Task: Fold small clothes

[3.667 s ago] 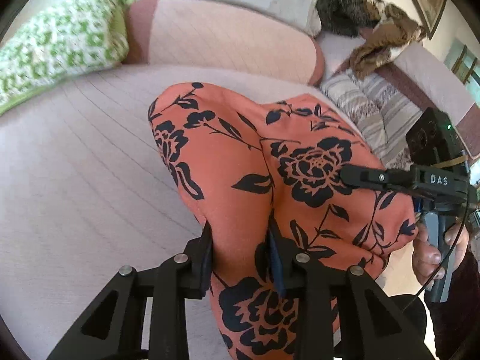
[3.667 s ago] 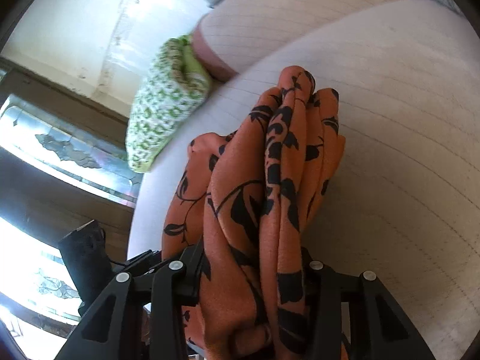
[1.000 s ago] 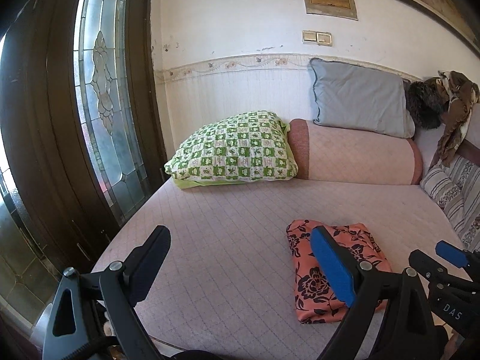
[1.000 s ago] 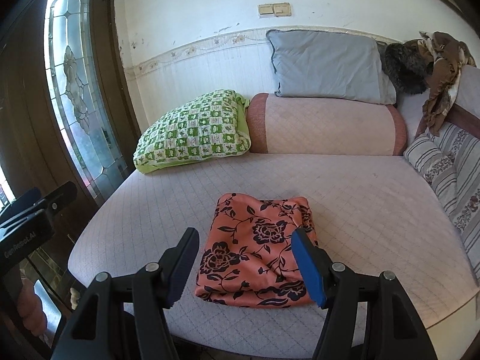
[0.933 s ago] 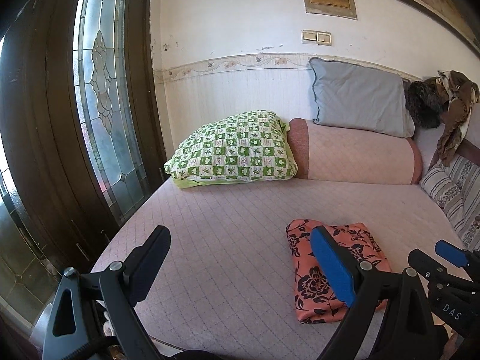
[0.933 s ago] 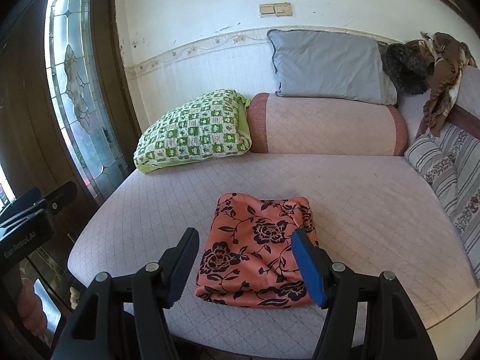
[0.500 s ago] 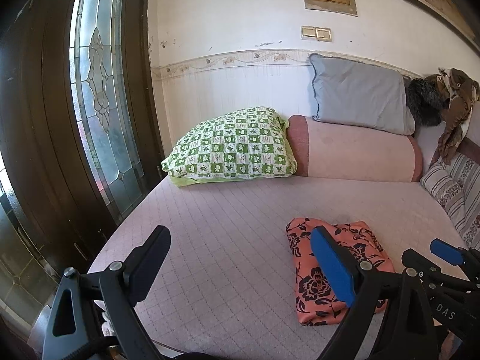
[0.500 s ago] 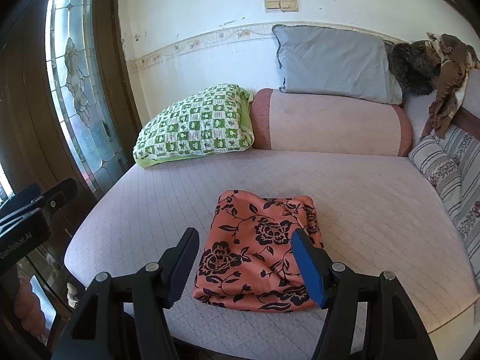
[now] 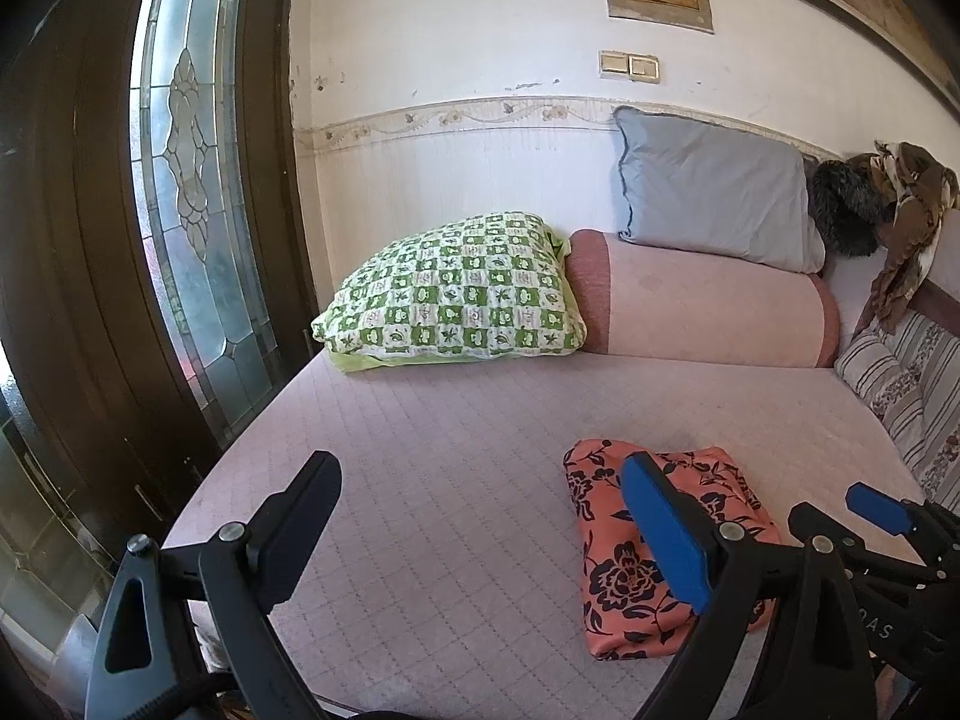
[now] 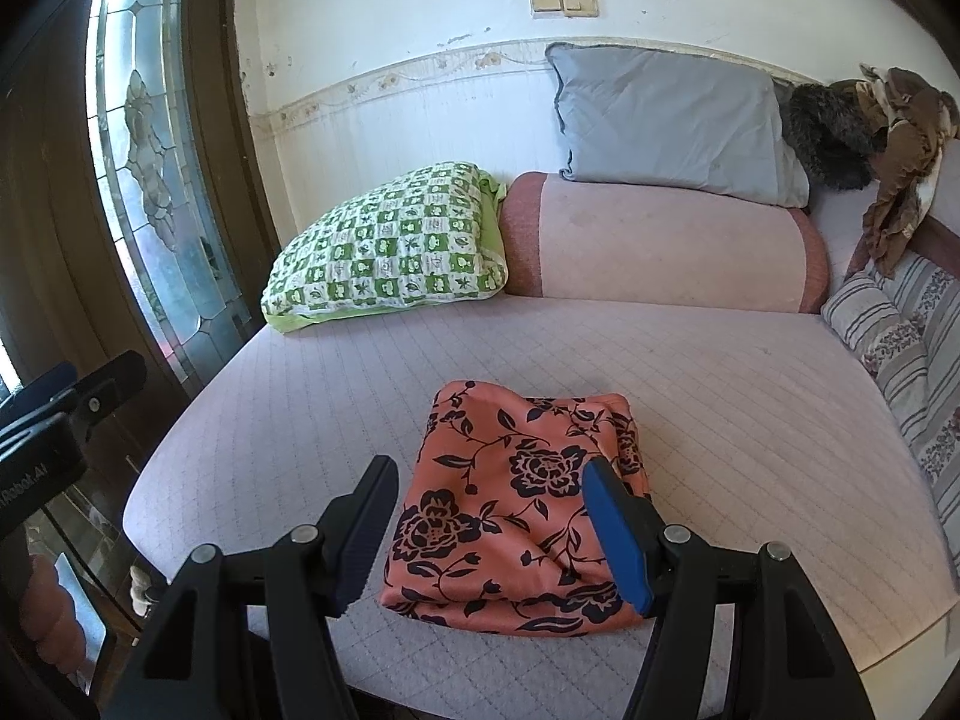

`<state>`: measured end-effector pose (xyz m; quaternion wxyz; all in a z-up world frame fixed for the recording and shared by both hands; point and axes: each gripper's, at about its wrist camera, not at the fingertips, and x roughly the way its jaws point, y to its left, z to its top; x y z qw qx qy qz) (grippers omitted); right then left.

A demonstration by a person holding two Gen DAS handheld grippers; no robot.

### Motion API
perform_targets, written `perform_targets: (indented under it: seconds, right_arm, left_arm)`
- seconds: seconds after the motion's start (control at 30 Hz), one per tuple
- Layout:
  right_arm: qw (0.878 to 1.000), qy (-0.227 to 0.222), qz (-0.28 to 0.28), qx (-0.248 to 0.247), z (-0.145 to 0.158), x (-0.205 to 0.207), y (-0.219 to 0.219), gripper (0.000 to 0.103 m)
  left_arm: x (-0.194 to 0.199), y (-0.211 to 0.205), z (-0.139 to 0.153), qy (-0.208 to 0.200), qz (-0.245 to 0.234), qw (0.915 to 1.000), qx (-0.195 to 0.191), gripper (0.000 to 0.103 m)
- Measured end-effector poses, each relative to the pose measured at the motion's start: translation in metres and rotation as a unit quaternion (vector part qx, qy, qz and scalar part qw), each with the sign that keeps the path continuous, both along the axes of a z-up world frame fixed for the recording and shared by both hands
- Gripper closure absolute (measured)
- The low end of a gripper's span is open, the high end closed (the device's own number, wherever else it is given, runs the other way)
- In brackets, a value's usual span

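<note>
The orange floral garment (image 10: pixel 522 510) lies folded into a compact rectangle on the pink quilted bed (image 10: pixel 750 396), near its front edge. The right hand-held gripper (image 10: pixel 489 531) hovers above and in front of it with jaws standing apart and nothing between the pads; no contact with the cloth is evident. The left hand-held gripper (image 9: pixel 480 534) is likewise spread wide and empty, with the garment (image 9: pixel 624 552) off to its right side. A green checked pillow (image 10: pixel 390 246) rests at the bed's far left, touching a pink bolster (image 10: pixel 660 246); a grey pillow (image 10: pixel 672 126) leans above it. The dark heap at far right appears to be crumpled clothing (image 10: pixel 888 144), though detail is poor.
</note>
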<state>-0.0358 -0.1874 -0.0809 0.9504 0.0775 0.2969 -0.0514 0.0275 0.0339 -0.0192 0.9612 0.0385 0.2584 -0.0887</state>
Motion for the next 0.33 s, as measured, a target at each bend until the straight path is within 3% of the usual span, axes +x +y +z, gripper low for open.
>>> perform_targets:
  seconds: [0.33]
  right_arm:
    - [1.0, 0.013, 0.003, 0.018, -0.011, 0.018, -0.004, 0.036]
  left_arm:
    - [0.017, -0.004, -0.011, 0.01, -0.002, 0.9997, -0.024, 0.009]
